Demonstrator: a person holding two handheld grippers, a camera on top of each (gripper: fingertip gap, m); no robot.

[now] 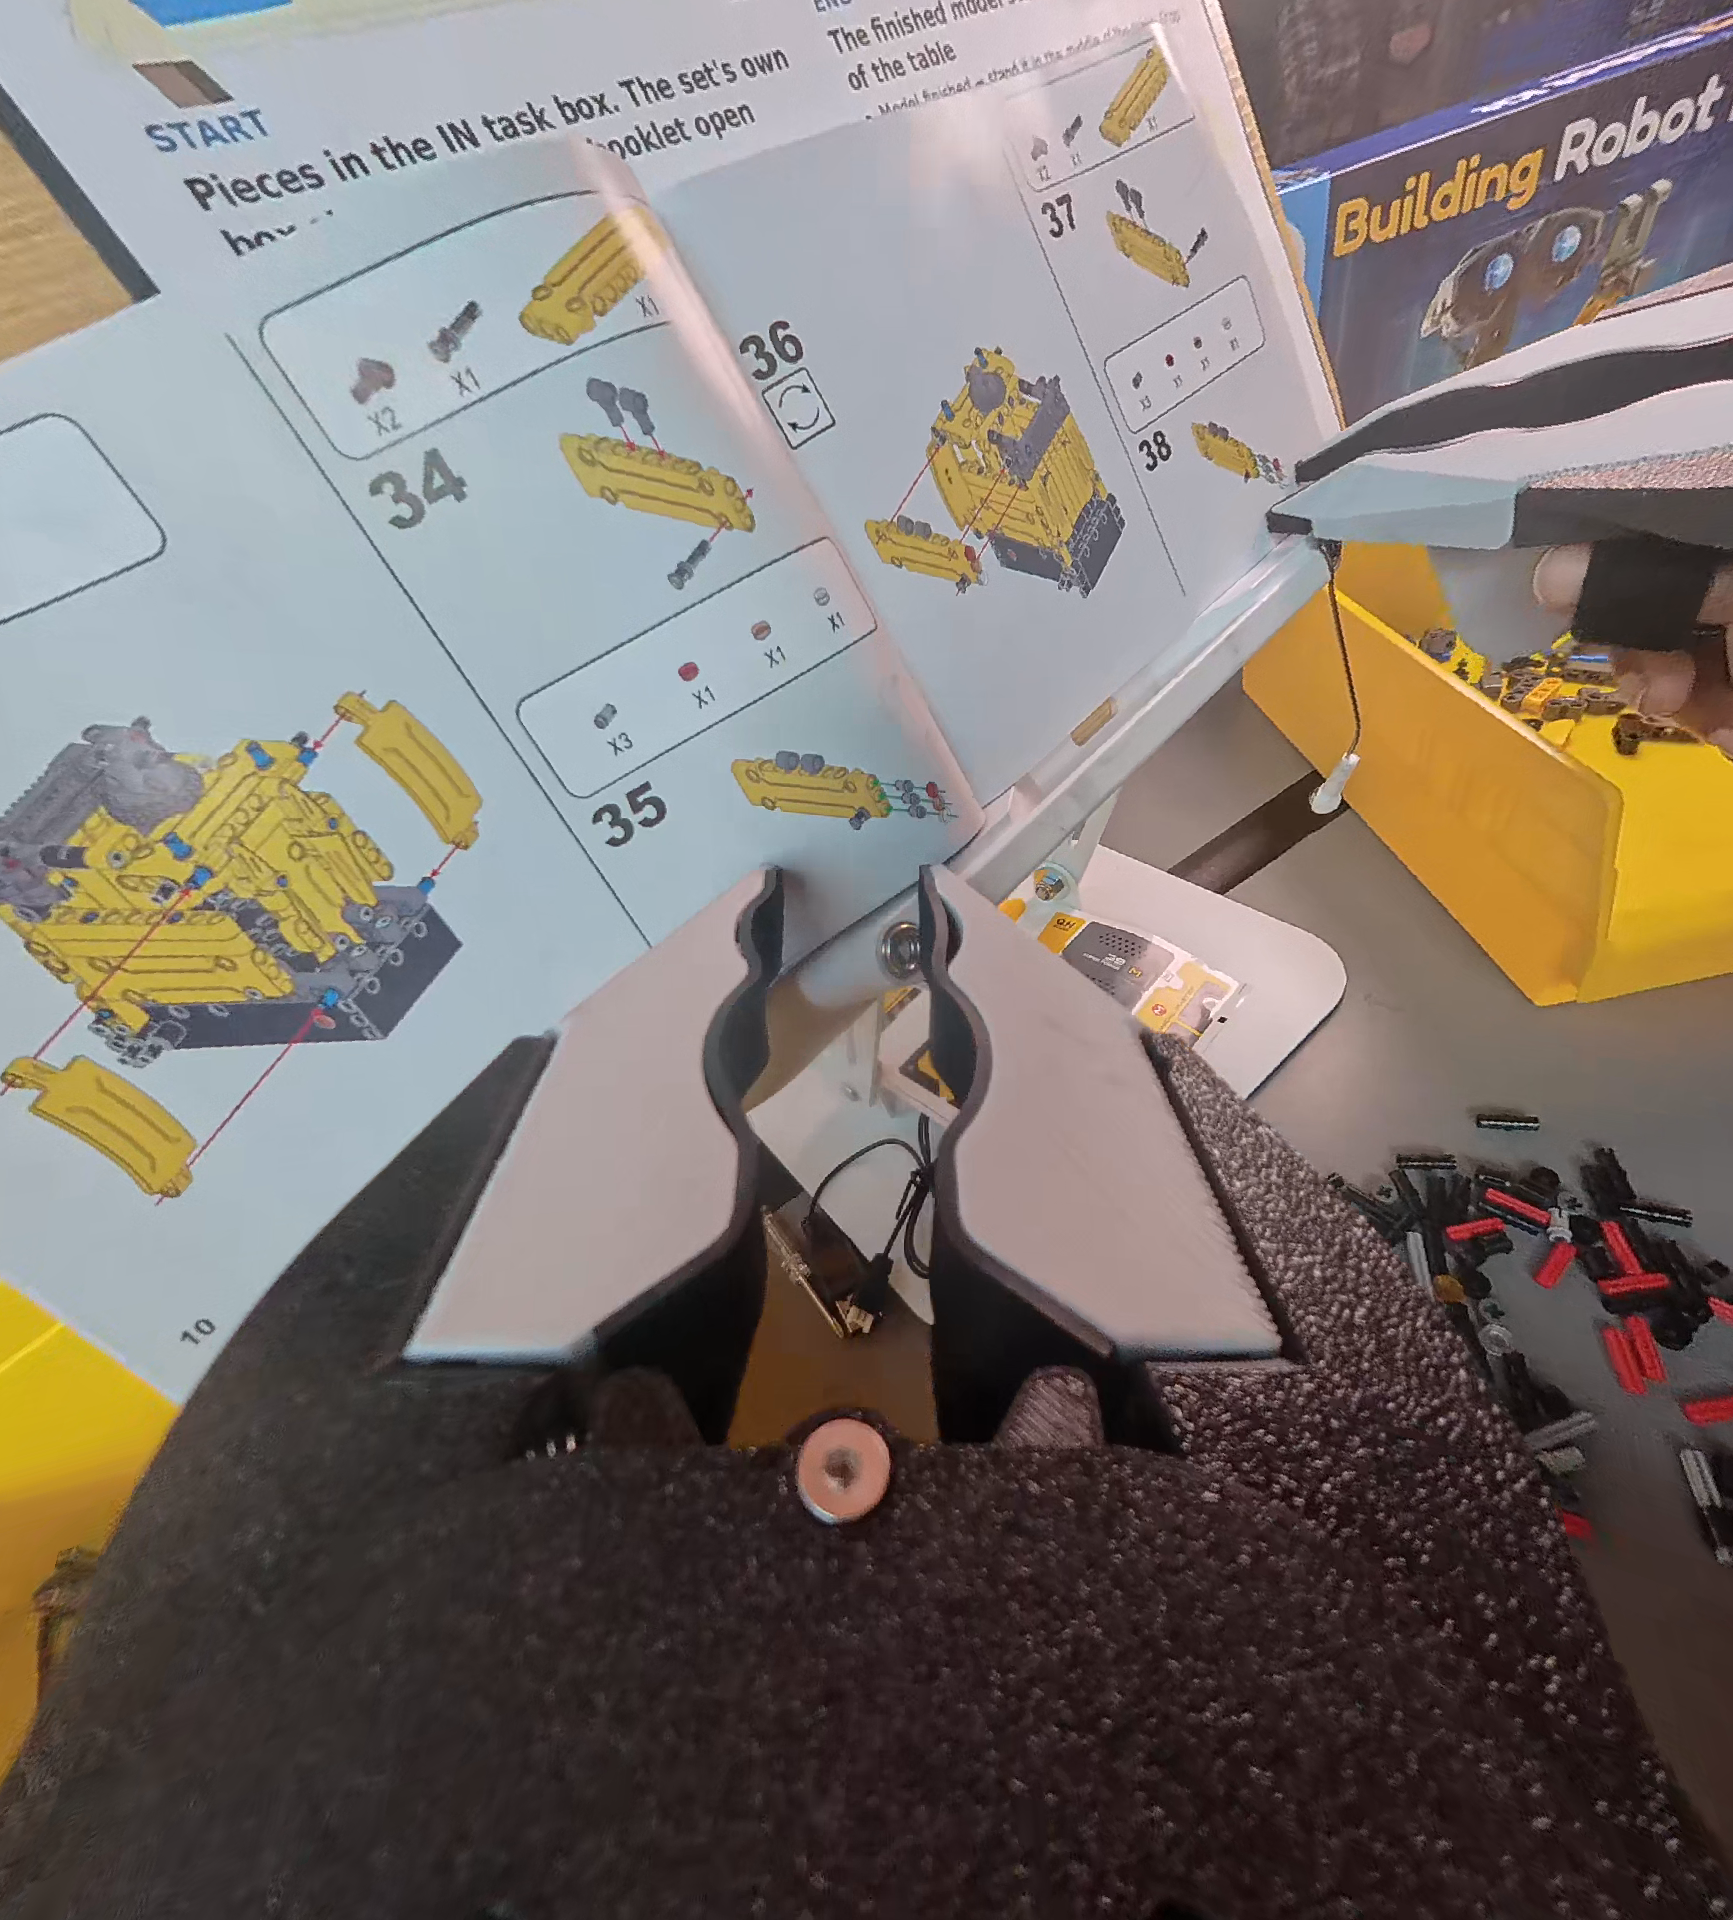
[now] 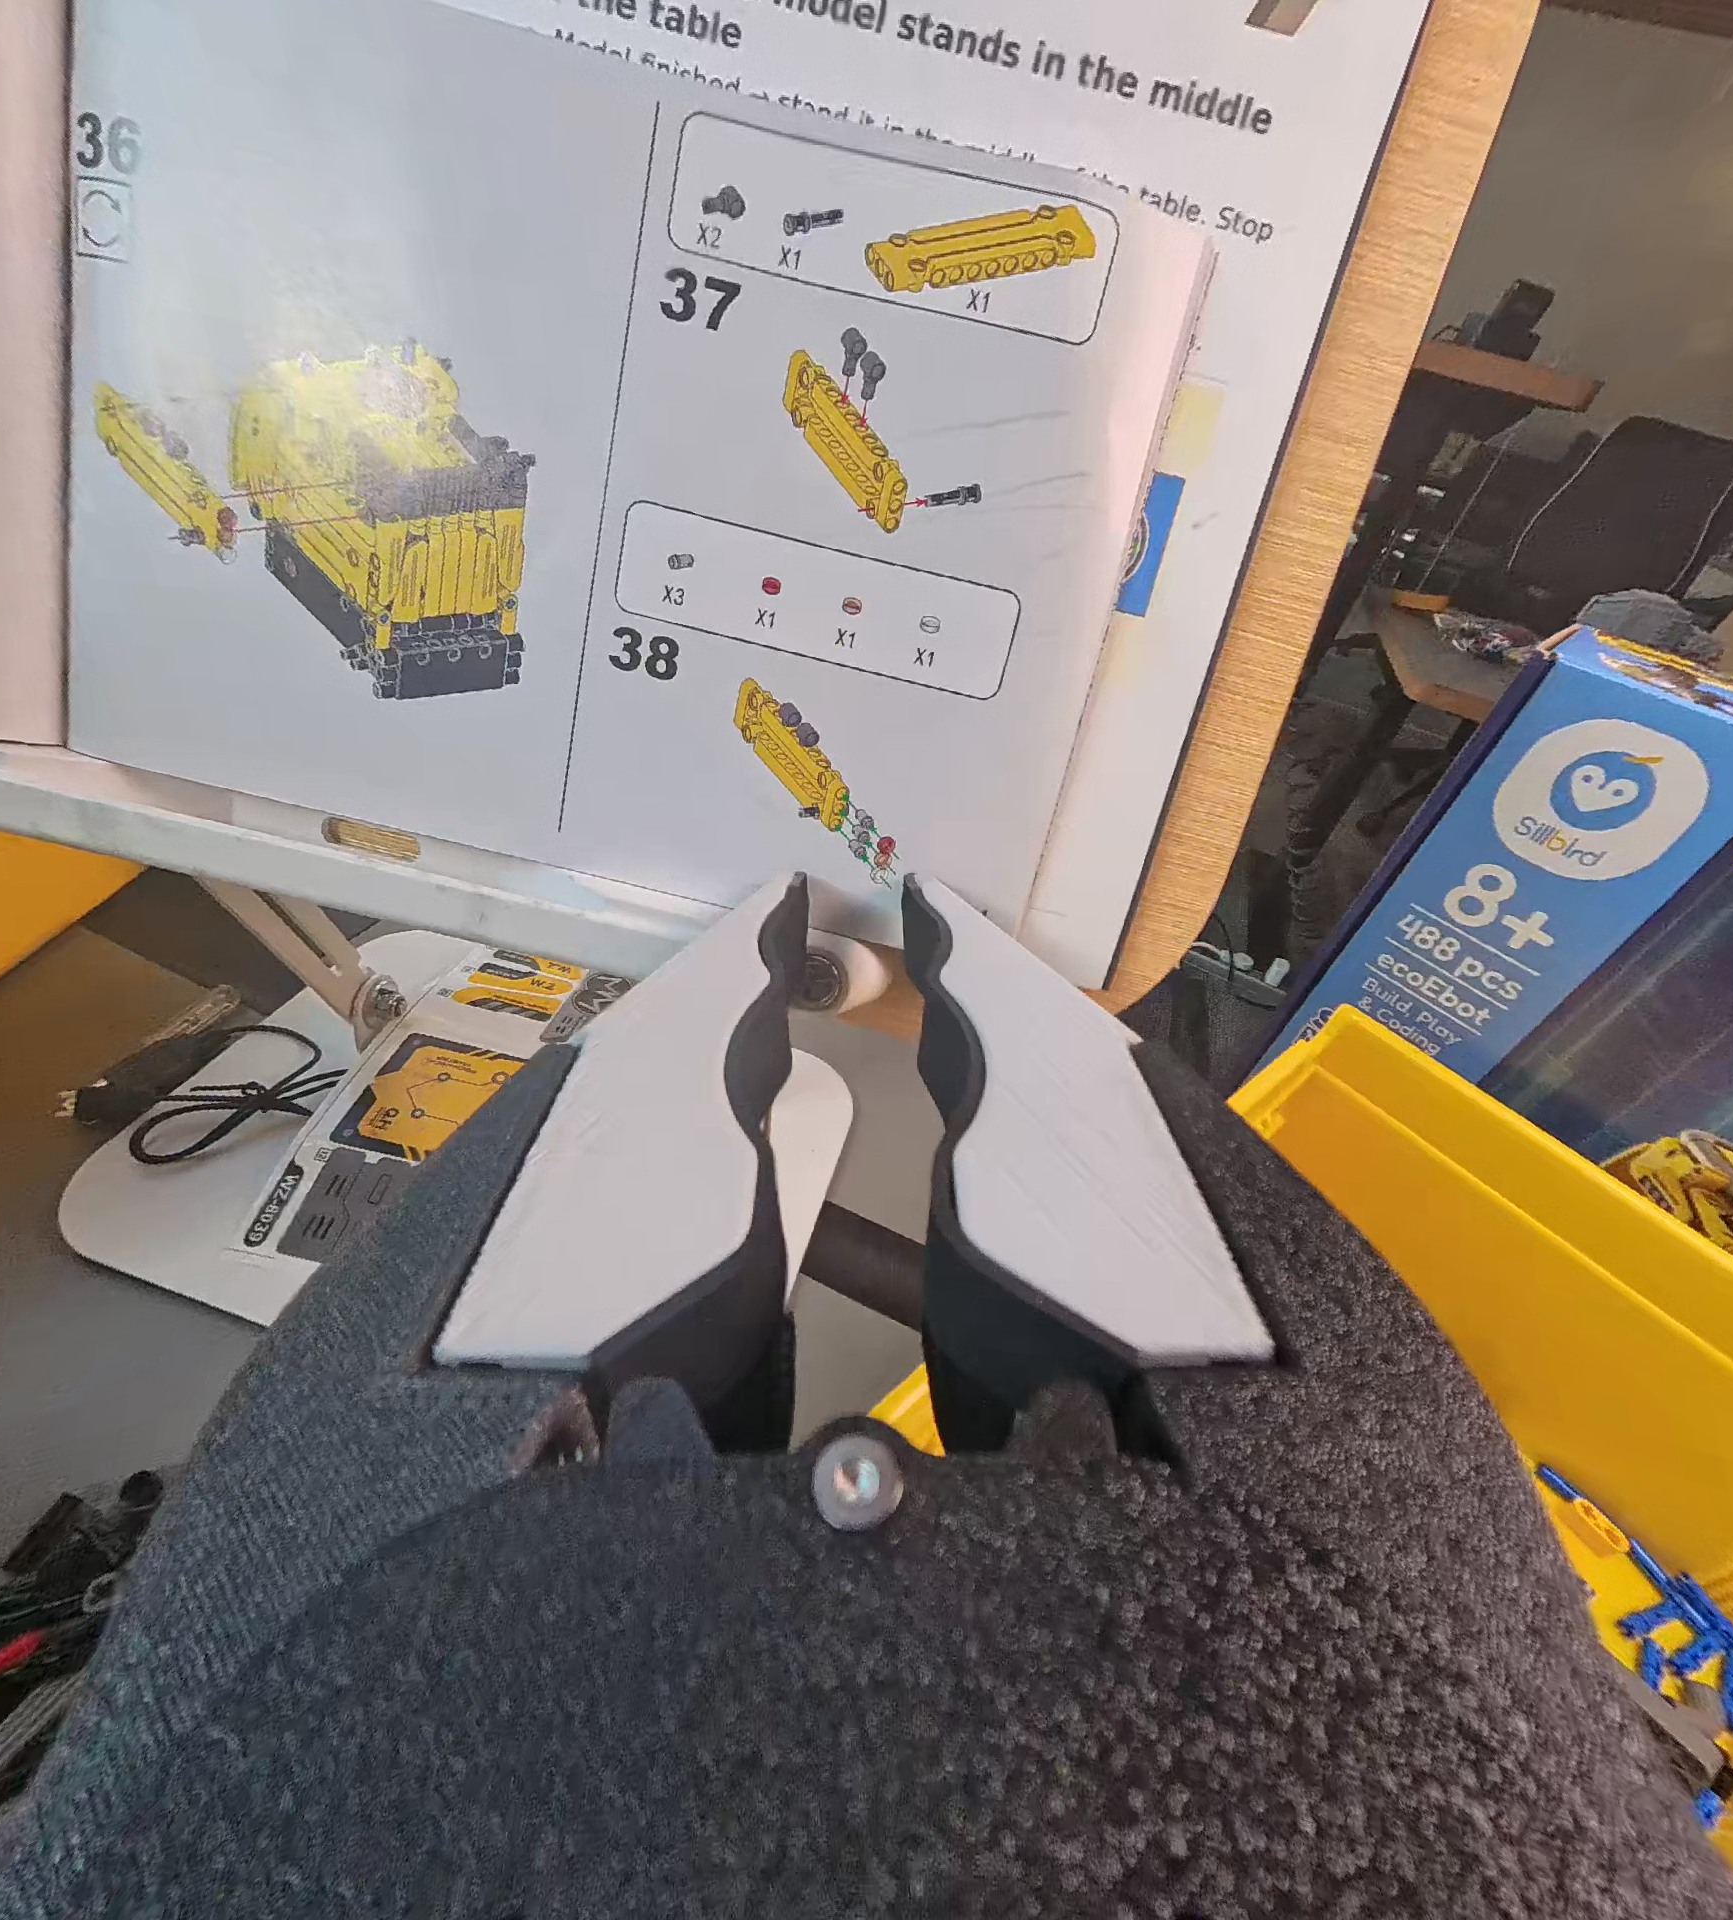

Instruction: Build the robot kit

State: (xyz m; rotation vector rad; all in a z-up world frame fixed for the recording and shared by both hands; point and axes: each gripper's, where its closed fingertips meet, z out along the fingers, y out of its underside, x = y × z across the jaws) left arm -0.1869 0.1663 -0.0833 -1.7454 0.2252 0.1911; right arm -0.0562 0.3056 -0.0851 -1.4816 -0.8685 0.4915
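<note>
Left wrist view: my instruction booklet leans on a white stand at the far worktop. My left tongs gape empty just beneath its lower edge; my right tongs, likewise parted and empty, near its right page. Loose black and red pins lie right.

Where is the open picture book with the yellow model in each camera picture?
Left wrist view: the booklet fills the upper left and middle, propped on a white stand, above the left tongs.
Right wrist view: the booklet fills the upper left, just beyond the right tongs.
Shared landmark: the blue box to the right of it.
</note>
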